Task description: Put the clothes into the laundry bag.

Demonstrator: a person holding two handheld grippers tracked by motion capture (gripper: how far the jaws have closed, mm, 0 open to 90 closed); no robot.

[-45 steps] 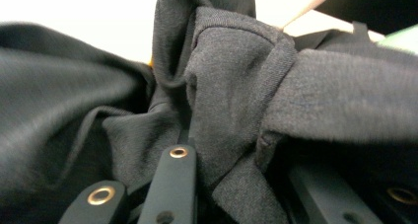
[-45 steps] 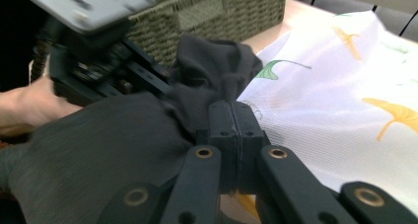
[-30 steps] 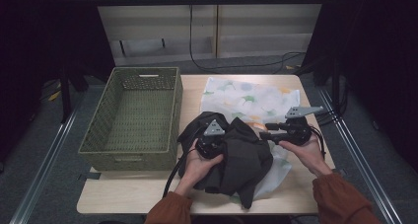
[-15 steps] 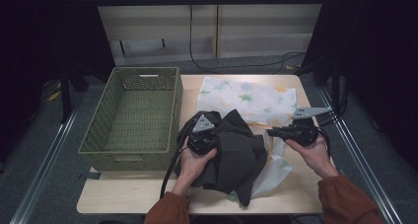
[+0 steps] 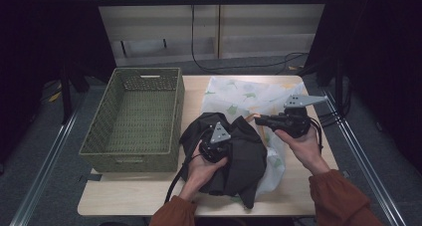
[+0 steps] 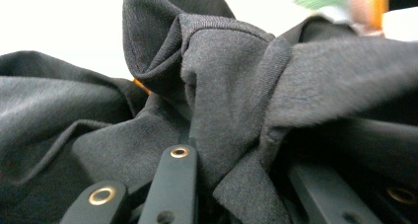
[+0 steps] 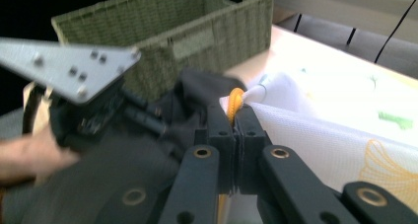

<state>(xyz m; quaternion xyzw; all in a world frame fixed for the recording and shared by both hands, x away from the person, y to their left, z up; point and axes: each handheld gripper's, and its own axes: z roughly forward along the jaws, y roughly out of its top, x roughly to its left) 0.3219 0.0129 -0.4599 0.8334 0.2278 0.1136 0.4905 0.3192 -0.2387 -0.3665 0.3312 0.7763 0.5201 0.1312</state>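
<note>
Right tool (image 5: 259, 119) just clenched on the white cloth's (image 5: 239, 94) orange-trimmed edge, lifted, left tool (image 5: 215, 147) gripping dark garment (image 5: 244, 161)

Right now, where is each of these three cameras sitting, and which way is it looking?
High view: above the person's side, facing forward and down on the table, green basket and clothes; forearms, both hands show.
Left gripper view: rides the left gripper, facing along its jaws into the dark garment that they pinch.
Right gripper view: rides the right gripper, facing the basket; its shut jaws pinch the white printed cloth; the other hand and gripper show.
Shared: the high and right gripper views both hold basket, dark garment, white cloth.
</note>
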